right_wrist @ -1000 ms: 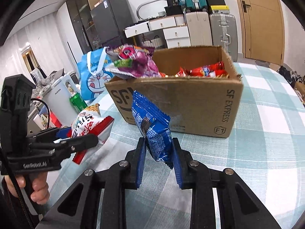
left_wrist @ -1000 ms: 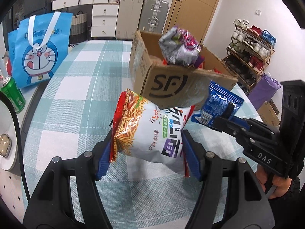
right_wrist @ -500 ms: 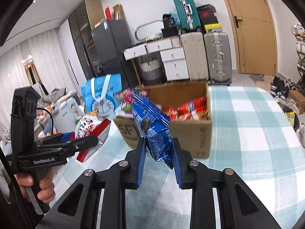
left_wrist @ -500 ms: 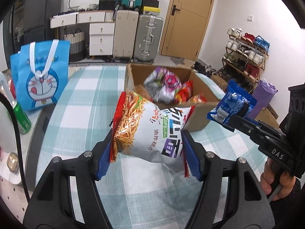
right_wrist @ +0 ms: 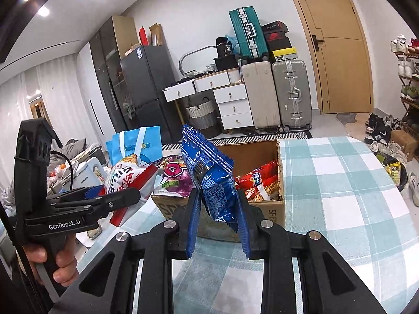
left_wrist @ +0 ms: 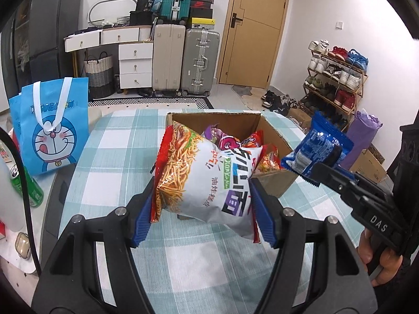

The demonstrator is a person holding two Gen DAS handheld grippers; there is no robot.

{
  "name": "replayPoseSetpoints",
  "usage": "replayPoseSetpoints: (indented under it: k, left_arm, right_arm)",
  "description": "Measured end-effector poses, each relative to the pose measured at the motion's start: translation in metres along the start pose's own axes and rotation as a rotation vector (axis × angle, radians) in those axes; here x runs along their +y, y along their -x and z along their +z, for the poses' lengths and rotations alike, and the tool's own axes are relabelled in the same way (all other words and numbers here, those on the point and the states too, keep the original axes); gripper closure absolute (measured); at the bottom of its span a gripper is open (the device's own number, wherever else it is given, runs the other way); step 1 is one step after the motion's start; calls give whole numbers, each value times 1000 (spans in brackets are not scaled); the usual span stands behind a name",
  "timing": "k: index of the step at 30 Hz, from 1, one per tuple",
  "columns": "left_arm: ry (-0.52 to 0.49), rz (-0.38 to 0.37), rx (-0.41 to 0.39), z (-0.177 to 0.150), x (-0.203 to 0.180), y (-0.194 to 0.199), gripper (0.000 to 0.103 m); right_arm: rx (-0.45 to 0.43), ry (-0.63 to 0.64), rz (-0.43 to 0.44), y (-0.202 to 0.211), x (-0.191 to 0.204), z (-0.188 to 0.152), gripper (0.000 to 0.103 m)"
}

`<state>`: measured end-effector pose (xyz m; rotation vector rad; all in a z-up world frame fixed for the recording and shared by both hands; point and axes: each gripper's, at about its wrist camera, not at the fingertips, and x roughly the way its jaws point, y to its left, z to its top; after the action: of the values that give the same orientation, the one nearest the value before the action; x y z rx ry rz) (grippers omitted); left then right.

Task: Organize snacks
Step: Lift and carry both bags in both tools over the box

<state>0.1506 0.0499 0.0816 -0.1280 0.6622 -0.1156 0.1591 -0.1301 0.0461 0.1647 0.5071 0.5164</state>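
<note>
1. The noodle-snack bag (left_wrist: 207, 180), white with a red edge, was clamped between the 2 blue pads of the left gripper (left_wrist: 201, 209) and hung in the air just short of the cardboard box (left_wrist: 277, 136). In the right wrist view the same bag (right_wrist: 131, 175) showed beside the box's left corner.
2. The blue packet (right_wrist: 212, 180) was pinched upright in the right gripper (right_wrist: 217, 225), its jaws pressed tight on the packet's lower half. From the left wrist view that packet (left_wrist: 319, 146) sat at the box's right edge, held clear of it.
3. Over the last second both packs had risen: a second earlier the box's printed side filled the views, and now both cameras looked down past its rim onto the purple pack (right_wrist: 175, 178) and the red packs (right_wrist: 259, 178) already inside.
4. That lift likely meant the 2 snacks now cleared the box wall, so the remaining step was probably to carry them forward over the opening and let go.
5. The box stood on the checked table (left_wrist: 117, 141), with a blue cartoon bag (left_wrist: 52, 128) and a green can (left_wrist: 28, 185) well apart at the left edge.
</note>
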Motion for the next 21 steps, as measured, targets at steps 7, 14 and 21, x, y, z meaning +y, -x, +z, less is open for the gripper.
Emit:
replayPoseSetpoints:
  k: [7, 14, 21]
  left_arm:
    - [-2, -7, 6, 9, -1, -19, 38]
    - [-9, -21, 25, 22, -5, -45, 38]
    - [-52, -25, 33, 30, -18, -64, 38]
  right_arm:
    - [12, -10, -9, -13, -2, -3, 77]
    - [9, -27, -31, -24, -3, -3, 77]
    - [11, -33, -42, -33, -7, 1, 77]
